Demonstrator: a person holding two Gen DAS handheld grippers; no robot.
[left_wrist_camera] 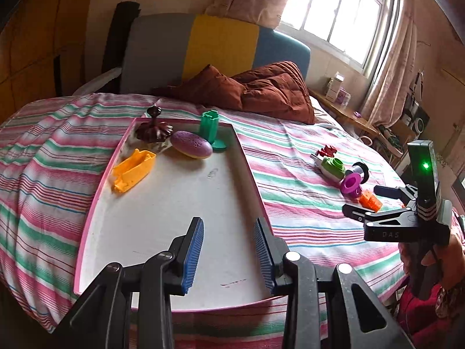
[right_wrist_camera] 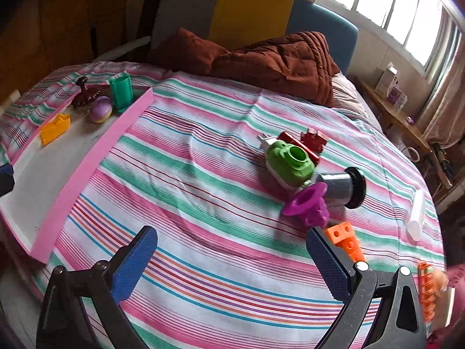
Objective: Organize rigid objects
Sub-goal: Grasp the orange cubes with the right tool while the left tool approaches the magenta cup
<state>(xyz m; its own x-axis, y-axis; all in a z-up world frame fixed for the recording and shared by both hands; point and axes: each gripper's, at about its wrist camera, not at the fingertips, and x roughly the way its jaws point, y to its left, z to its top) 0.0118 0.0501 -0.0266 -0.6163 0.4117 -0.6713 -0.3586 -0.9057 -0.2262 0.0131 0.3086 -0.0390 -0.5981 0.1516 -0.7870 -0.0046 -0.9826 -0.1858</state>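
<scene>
Here the left gripper (left_wrist_camera: 229, 257) hangs half open and empty over the white tray (left_wrist_camera: 162, 221), while the right gripper (right_wrist_camera: 232, 264) gapes wide and empty above the striped bedsheet (right_wrist_camera: 203, 174), near the loose toys (right_wrist_camera: 305, 174).

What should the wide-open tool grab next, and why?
Probably the orange block. The right tool is open and empty above the striped sheet, and that block lies right beside its finger, outside the pink-edged tray. Easing the tool over it looks like the shortest next move.
</scene>
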